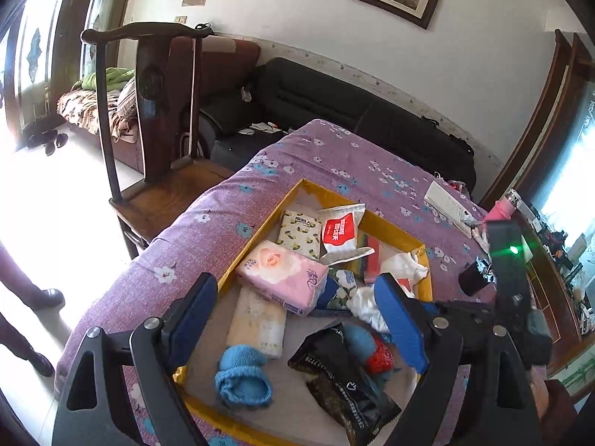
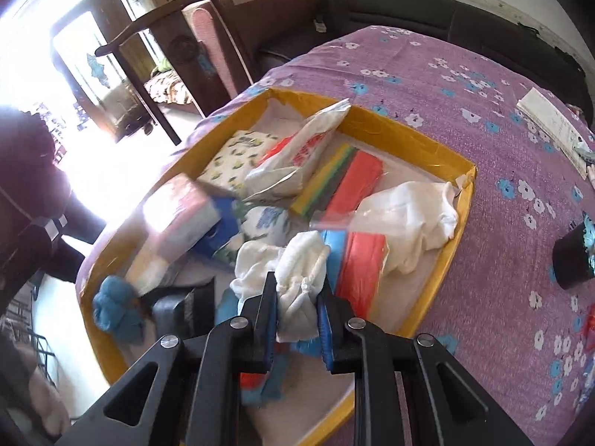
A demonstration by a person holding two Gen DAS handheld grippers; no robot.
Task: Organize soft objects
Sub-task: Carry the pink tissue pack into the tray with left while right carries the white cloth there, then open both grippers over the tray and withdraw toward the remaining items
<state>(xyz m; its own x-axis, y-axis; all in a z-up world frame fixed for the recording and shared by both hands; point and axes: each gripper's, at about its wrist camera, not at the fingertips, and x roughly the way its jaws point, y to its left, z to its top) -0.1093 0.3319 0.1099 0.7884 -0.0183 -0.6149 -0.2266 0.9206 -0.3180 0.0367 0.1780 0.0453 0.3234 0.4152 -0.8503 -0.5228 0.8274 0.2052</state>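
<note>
Currently the right gripper (image 2: 295,306) was pinching a white cloth (image 2: 297,278), bunched between its blue pads over the near part of the yellow tray (image 2: 409,126) on the purple floral bedspread (image 2: 483,111). The left gripper (image 1: 297,308) stood spread and empty above the tray's near-left side, with the pink tissue pack (image 1: 284,277) lying just beyond its pads. Risk noted: the grip took only a fold of the cloth, so the loose remainder could snag the neighbouring white cloth (image 2: 412,219) or the red-and-blue packet (image 2: 360,264) and drag them along. Second risk: both grippers worked close together over a crowded tray; a careless sweep could knock the blue knitted sock (image 1: 243,379) or black pouch (image 1: 346,383) over the near rim.
</note>
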